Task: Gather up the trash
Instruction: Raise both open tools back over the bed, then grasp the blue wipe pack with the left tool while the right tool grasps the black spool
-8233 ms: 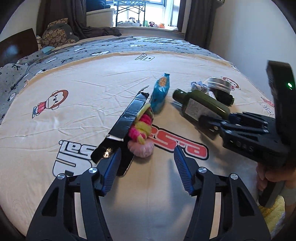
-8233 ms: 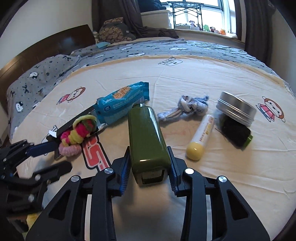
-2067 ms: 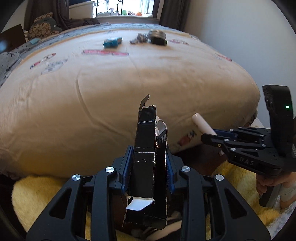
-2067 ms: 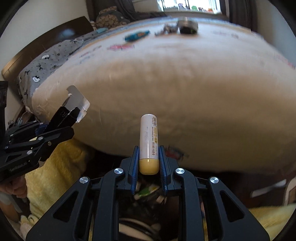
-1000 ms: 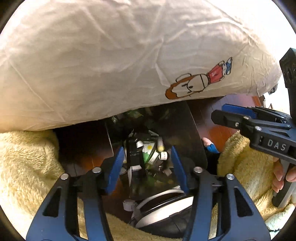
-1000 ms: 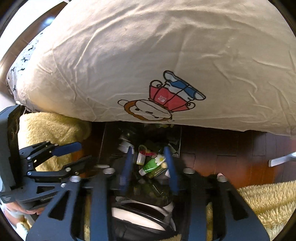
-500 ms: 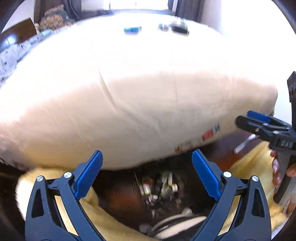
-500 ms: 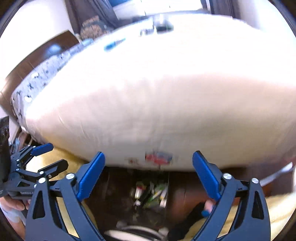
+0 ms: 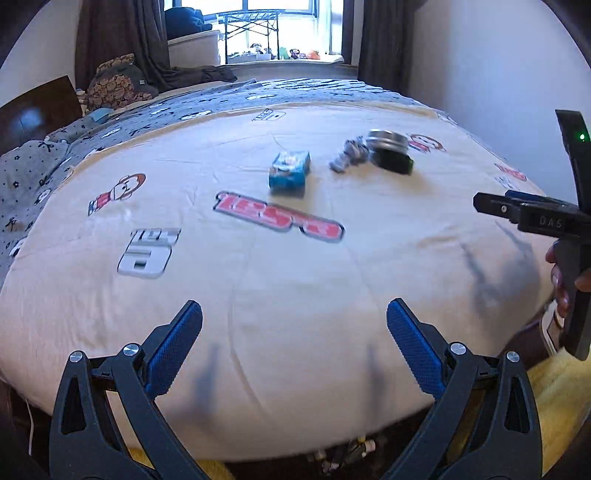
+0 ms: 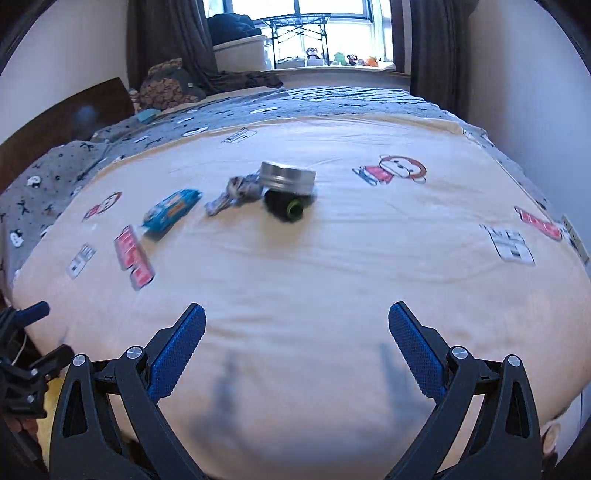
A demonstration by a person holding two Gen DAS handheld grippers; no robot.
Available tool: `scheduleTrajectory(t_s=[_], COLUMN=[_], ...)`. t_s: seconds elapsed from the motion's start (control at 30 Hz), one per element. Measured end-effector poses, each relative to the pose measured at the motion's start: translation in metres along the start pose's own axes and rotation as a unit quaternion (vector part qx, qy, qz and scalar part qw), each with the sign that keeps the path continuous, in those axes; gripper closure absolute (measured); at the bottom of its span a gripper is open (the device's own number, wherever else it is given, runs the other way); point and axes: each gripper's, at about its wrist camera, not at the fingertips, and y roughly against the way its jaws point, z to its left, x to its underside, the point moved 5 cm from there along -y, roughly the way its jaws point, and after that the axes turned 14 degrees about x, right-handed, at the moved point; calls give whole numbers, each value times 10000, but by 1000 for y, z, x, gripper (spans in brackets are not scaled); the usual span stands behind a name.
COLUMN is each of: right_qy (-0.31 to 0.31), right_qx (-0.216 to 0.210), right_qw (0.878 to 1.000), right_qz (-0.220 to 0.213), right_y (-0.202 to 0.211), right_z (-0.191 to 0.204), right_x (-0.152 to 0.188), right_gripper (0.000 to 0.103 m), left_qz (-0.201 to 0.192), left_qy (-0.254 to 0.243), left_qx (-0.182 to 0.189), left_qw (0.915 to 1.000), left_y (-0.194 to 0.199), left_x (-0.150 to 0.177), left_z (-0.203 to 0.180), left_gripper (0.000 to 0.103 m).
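Note:
On the cream bedspread (image 9: 295, 280) lie a blue snack packet (image 9: 289, 174), a grey knotted cloth (image 9: 347, 157), a round silver tin (image 9: 388, 139) and a black spool with a green end (image 9: 393, 162). The same things show in the right wrist view: packet (image 10: 171, 209), cloth (image 10: 236, 194), tin (image 10: 287, 176), spool (image 10: 284, 207). My left gripper (image 9: 294, 343) is open and empty above the bed's near edge. My right gripper (image 10: 297, 347) is open and empty too; it shows at the right of the left wrist view (image 9: 532, 210).
Below the bed's edge a bit of the trash container (image 9: 343, 452) shows, with several items in it. A yellow fluffy rug (image 9: 557, 398) lies on the floor. Grey bedding (image 9: 110, 122), a dark headboard (image 10: 62, 118) and a window (image 10: 314, 29) are beyond.
Both grippers have risen from the trash container below the bed edge and now face the bed top, open and empty. The black carton and the cream tube were let go into the container earlier.

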Motion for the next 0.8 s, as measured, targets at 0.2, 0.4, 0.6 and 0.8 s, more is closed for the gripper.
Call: scheduleTrajectory(t_s=[0.2, 0.4, 0.6, 0.8], right_qy=[5, 112, 131, 279], right_qx=[30, 48, 121, 76], right_qw=[9997, 9996, 9987, 9984], right_qz=[223, 268, 470, 481], right_y=[-54, -90, -117, -126], right_z=[17, 34, 42, 52], right_x=[-25, -48, -64, -70], right_gripper=[4, 13, 26, 63], left_qz=[-213, -231, -51, 363], left_qy=[76, 271, 287, 238], left_qx=[-172, -207, -196, -57], left_qw=[9996, 9992, 9994, 9990], left_y=[-35, -81, -120, -150], left_x=[-48, -87, -111, -117], left_z=[23, 42, 45, 41], left_gripper=[8, 9, 15, 51])
